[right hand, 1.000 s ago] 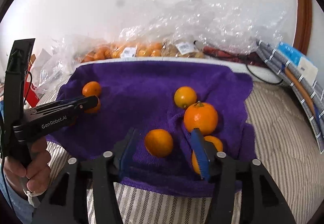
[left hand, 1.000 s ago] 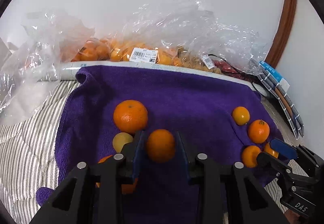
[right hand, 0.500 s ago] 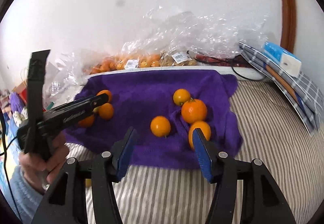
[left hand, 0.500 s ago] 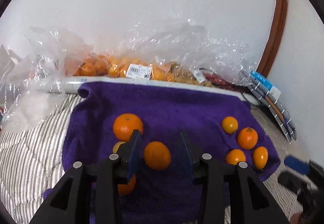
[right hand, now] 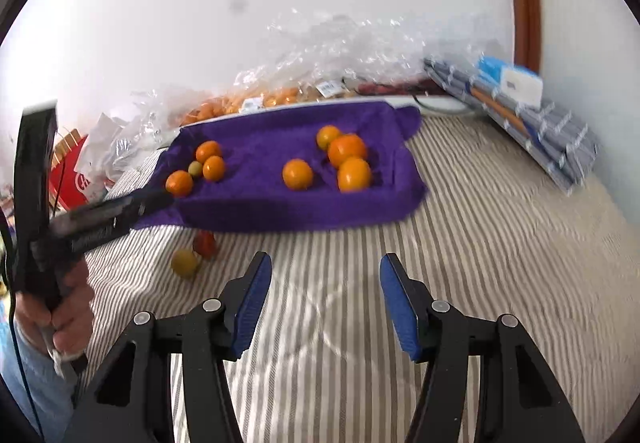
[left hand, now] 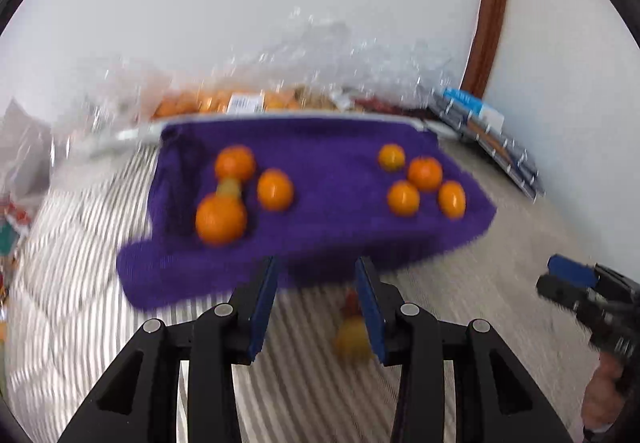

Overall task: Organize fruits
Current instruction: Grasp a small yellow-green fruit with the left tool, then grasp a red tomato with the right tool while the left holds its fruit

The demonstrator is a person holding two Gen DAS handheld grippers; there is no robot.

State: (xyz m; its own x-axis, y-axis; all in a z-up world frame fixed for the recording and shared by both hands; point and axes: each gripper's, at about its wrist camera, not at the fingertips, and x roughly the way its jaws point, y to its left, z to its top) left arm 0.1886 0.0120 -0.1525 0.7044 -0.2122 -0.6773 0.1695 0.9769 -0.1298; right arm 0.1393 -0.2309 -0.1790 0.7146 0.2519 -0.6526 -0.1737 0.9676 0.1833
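Blue-padded and empty, your left gripper (left hand: 316, 301) hangs released over the striped bedcover (left hand: 460, 307), nothing between its pads. Your right gripper (right hand: 324, 301) is likewise spread wide and grasps nothing.

Just ahead of the left gripper, off the towel, a small yellow fruit (right hand: 185, 263) and a red one (right hand: 205, 243) lie close together on the bedcover; they look like the strays yet to be sorted, though blur hides what kind they are.

Beyond them, on the purple towel (right hand: 256, 211), the oranges sit in two groups: a left cluster (right hand: 200, 167) with a greenish fruit among it, and a right cluster (right hand: 340, 161), well apart.

At the wall, crinkled plastic bags (right hand: 340, 51) hold more oranges.

Watch the soft bedding: press near the strays and they may roll away from your pads. Snag the towel's front edge and you could tip the sorted oranges together. The red fruit looks soft, so a hard squeeze might bruise it.
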